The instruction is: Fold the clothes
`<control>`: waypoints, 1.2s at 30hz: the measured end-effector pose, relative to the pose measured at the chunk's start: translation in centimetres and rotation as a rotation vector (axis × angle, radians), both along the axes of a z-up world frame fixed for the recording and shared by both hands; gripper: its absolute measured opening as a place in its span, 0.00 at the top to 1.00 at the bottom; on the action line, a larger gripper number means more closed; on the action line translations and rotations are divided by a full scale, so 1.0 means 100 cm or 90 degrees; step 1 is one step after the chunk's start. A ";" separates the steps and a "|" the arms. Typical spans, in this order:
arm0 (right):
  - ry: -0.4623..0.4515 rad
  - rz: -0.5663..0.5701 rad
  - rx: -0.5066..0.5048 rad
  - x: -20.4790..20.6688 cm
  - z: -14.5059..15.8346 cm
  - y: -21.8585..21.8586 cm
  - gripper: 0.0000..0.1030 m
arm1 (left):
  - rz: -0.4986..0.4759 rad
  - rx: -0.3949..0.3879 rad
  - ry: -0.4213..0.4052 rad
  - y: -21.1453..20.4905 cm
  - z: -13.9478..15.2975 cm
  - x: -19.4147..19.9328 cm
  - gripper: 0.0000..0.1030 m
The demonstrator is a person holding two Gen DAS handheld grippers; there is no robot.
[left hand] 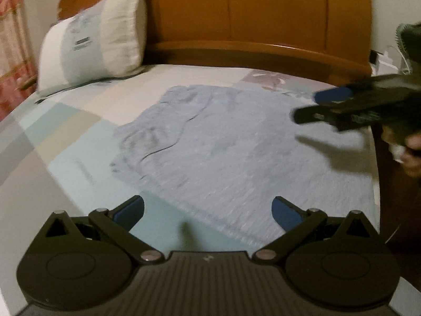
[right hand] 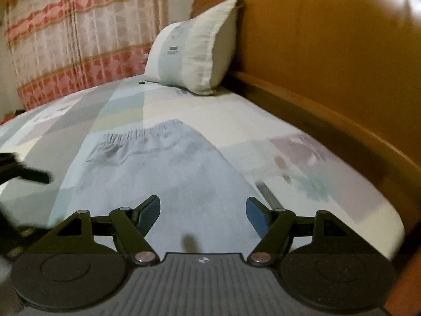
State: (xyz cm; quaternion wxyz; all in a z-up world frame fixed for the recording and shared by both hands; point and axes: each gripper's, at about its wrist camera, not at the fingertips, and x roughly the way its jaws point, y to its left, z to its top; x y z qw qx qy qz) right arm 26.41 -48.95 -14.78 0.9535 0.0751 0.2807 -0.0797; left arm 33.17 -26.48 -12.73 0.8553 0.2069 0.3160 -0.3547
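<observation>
Light blue garment spread flat on patchwork bed sheet, elastic waistband toward pillow. Wooden headboard behind, patterned curtain beyond. Left gripper and right gripper above cloth, jaws apart, holding nothing.

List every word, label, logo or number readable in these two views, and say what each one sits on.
No text can be read.
Pillow: a dark printed block, too blurred to read.
Left gripper body: a small pale emblem, no letters legible.
Right gripper body: a small round emblem, too small to read.
Grey garment: no print visible.
</observation>
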 end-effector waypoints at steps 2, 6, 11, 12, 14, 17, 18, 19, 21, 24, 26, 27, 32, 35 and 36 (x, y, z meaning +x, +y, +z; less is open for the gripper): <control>0.017 0.025 -0.004 0.021 -0.007 -0.001 0.24 | 0.021 -0.002 0.001 0.009 0.000 -0.002 0.01; 0.076 0.034 -0.031 0.038 -0.019 -0.002 0.24 | 0.052 -0.009 0.016 0.028 -0.004 -0.009 0.01; 0.037 0.069 -0.070 0.041 0.008 0.010 0.22 | 0.053 -0.003 0.036 0.034 -0.010 -0.013 0.01; 0.046 0.076 -0.073 0.046 0.006 0.012 0.22 | 0.052 -0.003 0.037 0.034 -0.010 -0.013 0.01; 0.084 0.090 -0.076 0.058 -0.003 0.016 0.22 | 0.052 -0.004 0.041 0.034 -0.010 -0.014 0.01; 0.114 0.086 -0.042 0.067 -0.015 0.014 0.20 | 0.052 -0.002 0.049 0.036 -0.008 -0.015 0.01; 0.121 0.081 -0.038 0.068 -0.011 0.015 0.20 | 0.050 0.001 0.051 0.036 -0.007 -0.016 0.01; 0.123 0.078 -0.043 0.069 -0.007 0.015 0.20 | 0.049 0.003 0.051 0.037 -0.007 -0.017 0.01; 0.103 0.086 -0.057 0.069 0.004 0.022 0.20 | 0.047 0.004 0.046 0.038 -0.005 -0.019 0.01; 0.079 0.103 -0.069 0.078 0.013 0.029 0.20 | 0.047 -0.001 0.042 0.039 -0.002 -0.022 0.01; 0.075 0.107 -0.082 0.091 0.016 0.033 0.20 | 0.044 -0.007 0.043 0.041 0.000 -0.021 0.01; 0.075 0.106 -0.082 0.097 0.017 0.034 0.20 | 0.044 -0.009 0.045 0.042 0.000 -0.021 0.01; 0.109 0.107 -0.085 0.127 0.001 0.034 0.20 | 0.049 -0.011 0.055 0.051 -0.002 -0.021 0.01; 0.142 0.110 -0.082 0.139 -0.016 0.034 0.19 | 0.057 -0.013 0.056 0.056 -0.002 -0.020 0.01; 0.141 0.109 -0.080 0.140 -0.015 0.034 0.19 | 0.060 -0.015 0.056 0.058 -0.002 -0.019 0.01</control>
